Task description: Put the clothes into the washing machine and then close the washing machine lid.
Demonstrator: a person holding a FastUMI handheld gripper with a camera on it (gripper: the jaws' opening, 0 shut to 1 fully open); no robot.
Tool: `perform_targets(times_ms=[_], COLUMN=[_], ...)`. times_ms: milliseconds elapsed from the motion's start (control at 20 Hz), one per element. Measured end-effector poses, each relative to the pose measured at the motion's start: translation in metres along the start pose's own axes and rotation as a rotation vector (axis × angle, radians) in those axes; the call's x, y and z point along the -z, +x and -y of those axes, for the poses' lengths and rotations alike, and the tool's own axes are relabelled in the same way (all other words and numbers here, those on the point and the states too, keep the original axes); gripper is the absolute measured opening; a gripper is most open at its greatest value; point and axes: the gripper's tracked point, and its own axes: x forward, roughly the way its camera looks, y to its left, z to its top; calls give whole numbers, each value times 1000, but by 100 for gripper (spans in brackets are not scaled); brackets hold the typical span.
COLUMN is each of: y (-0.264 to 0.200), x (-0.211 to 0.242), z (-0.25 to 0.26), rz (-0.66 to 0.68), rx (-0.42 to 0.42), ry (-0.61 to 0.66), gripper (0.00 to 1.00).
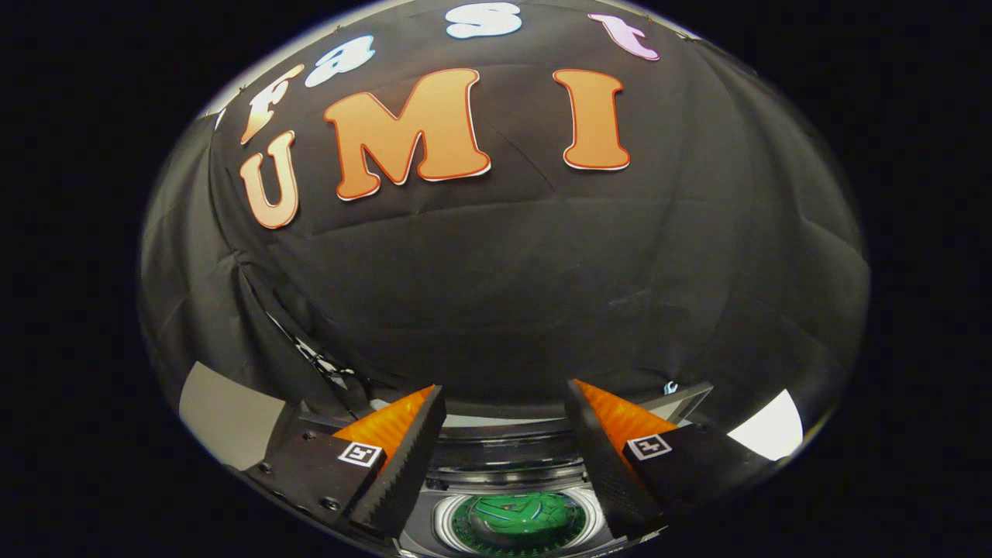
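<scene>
Gripper view: tongs [504, 403] apart, holding nothing, above the washing machine [515, 521] drum opening

gripper [504, 434]: two fingers, standing apart
fingers [403, 465]: wedge-shaped, tapering toward the tips
inner faces: ribbed with fine ridges along their length
outer faces: smooth sloped panels with a faint grid texture
markings [362, 454]: one small square black-and-white tag at the base of each finger
mounts [306, 469]: flat dark plates behind the fingers
screws [332, 504]: small round heads on the left plate
</scene>
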Motion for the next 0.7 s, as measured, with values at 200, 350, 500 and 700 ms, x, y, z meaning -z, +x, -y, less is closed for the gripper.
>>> perform_targets(times_ms=[200,350,500,700], y=[18,20,9,-12], x=[15,13,17,28], z=[1,0,0,1], rz=[-46,-34,-9,17], rx=[15,14,11,22], ry=[-51,-61,-60,-63], gripper=[99,99,99,99])
